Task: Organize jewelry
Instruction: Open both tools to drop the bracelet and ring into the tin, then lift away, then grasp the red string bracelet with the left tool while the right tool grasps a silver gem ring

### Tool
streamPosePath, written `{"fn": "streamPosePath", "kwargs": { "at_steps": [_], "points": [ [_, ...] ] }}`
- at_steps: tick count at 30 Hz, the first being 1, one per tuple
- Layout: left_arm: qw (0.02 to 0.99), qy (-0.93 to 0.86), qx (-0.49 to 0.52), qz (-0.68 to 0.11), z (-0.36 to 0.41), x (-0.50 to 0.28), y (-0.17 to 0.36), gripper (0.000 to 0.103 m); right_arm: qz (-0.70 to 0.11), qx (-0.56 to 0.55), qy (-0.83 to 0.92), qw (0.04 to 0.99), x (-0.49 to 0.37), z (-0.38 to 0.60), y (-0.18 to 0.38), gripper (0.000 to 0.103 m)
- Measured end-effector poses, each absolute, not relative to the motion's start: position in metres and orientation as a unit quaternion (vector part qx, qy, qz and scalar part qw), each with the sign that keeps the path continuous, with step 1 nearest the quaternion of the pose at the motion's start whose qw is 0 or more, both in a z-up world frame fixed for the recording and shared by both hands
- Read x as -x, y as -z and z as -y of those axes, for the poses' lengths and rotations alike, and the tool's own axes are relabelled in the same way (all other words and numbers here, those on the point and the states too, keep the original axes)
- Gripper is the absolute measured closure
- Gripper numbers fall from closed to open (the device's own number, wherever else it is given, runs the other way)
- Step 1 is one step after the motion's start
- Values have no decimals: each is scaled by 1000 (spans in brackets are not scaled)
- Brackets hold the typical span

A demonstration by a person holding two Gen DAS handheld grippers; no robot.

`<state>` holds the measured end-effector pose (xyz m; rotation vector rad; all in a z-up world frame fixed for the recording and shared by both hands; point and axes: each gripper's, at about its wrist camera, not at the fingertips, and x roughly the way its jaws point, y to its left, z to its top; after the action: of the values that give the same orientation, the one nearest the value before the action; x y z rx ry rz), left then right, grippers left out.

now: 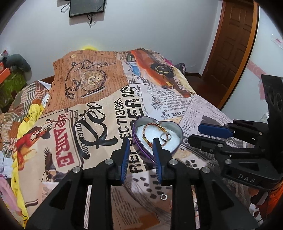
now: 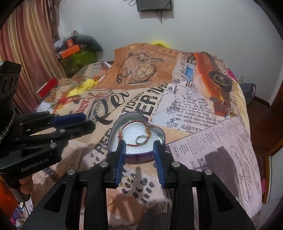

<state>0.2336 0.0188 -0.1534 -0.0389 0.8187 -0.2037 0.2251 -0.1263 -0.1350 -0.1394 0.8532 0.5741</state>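
A purple heart-shaped tin (image 1: 139,150) (image 2: 138,158) lined with white foam lies on the printed bed cover. Inside it are a red braided bracelet (image 1: 146,128) (image 2: 130,123) and a silver ring (image 1: 165,137) (image 2: 139,139). My left gripper (image 1: 141,141) hovers at the tin's near left wall, open, with nothing pressed between its blue pads. My right gripper (image 2: 139,144) hangs over the tin's near edge, also open and empty. Each gripper shows in the other's view: the right gripper (image 1: 199,135) and the left gripper (image 2: 84,121). Small loose pieces lie nearer: a silver piece (image 1: 163,197), gold earrings (image 2: 130,178), a gold ring (image 2: 110,201).
The newspaper-print cover (image 1: 99,88) spans the whole bed. A yellow plush (image 1: 23,127) and boxes (image 2: 70,51) sit at the left, with a striped curtain (image 2: 26,53) beyond. A wooden door (image 1: 235,44) stands at the right. A dark frame (image 2: 153,5) hangs on the far wall.
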Motion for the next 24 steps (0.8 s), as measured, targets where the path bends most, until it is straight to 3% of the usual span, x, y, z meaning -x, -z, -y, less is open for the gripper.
{"fn": "streamPosePath", "kwargs": {
  "at_steps": [9, 12, 24],
  "points": [
    [912, 106, 12, -395, -10, -204, 144, 70, -396, 60, -267, 877, -193, 141, 120, 73],
    [910, 107, 9, -401, -8, -194, 148, 68, -397, 59, -261, 878, -185, 147, 121, 68],
    [887, 113, 10, -447, -3, -167, 183, 68, -423, 55, -257, 867, -158, 154, 140, 67]
  ]
}}
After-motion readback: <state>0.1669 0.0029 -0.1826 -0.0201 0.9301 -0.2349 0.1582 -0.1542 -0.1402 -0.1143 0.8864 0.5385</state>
